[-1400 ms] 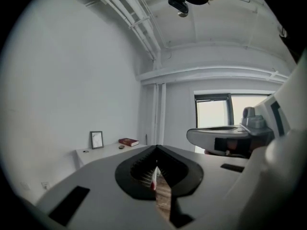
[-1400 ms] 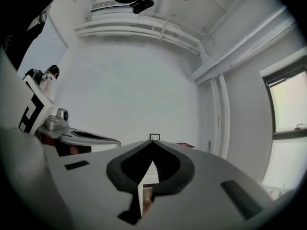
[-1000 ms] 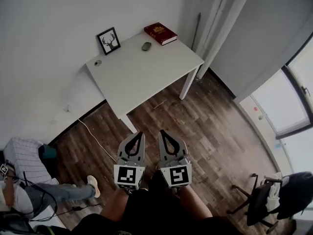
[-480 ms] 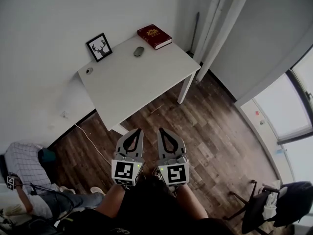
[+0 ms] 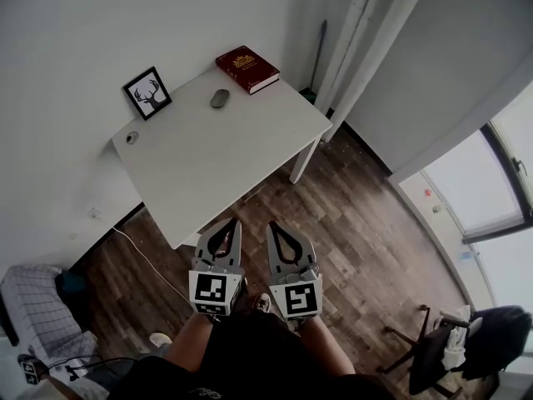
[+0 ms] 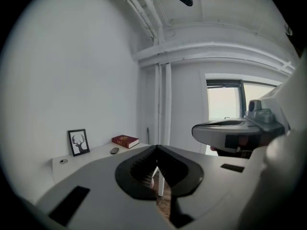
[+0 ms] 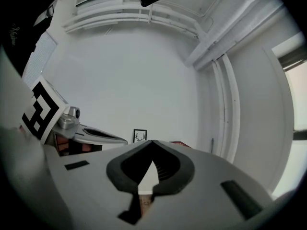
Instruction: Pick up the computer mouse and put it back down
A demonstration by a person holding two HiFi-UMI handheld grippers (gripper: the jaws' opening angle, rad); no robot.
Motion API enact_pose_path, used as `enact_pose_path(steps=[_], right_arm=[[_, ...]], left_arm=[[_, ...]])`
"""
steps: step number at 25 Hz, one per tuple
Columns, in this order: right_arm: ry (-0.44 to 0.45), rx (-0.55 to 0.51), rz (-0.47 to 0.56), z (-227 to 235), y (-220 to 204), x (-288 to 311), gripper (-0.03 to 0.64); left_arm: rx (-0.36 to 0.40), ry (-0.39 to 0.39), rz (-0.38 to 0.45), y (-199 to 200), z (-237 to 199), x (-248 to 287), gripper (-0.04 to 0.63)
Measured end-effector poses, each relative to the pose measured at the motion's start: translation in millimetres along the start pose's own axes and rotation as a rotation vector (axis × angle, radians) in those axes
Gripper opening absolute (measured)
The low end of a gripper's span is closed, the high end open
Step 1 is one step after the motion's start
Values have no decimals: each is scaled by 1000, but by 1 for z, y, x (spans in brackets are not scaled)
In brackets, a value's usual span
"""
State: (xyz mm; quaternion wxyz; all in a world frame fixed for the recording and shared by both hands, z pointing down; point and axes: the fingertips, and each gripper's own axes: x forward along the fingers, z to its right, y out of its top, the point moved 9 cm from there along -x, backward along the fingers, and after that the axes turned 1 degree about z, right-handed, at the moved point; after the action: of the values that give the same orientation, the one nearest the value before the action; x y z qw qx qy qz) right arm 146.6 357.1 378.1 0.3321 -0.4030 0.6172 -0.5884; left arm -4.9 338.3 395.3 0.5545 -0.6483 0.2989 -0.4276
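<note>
Computer mouse (image 5: 220, 98) on desk (image 5: 216, 161) now closer; left hand-held gripper (image 5: 232, 223), right hand-held gripper (image 5: 271, 224) closed, empty.

tabletop (image 5: 225, 152): white | mouse (image 5: 220, 98): rear, between frame (image 5: 147, 92) and book (image 5: 247, 68) | book: rear corner | disc (image 5: 132, 137): left end
</note>
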Motion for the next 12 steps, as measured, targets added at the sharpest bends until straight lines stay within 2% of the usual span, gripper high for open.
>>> enact_pose_path(steps=[4, 12], right_arm=[[-6, -2, -17, 7, 5, 49, 18], [-2, -75, -67, 7, 15, 142, 18]], left_arm=[[-4, -16, -5, 9, -38, 31, 2], [-27, -35, 1, 31, -123, 80, 2]])
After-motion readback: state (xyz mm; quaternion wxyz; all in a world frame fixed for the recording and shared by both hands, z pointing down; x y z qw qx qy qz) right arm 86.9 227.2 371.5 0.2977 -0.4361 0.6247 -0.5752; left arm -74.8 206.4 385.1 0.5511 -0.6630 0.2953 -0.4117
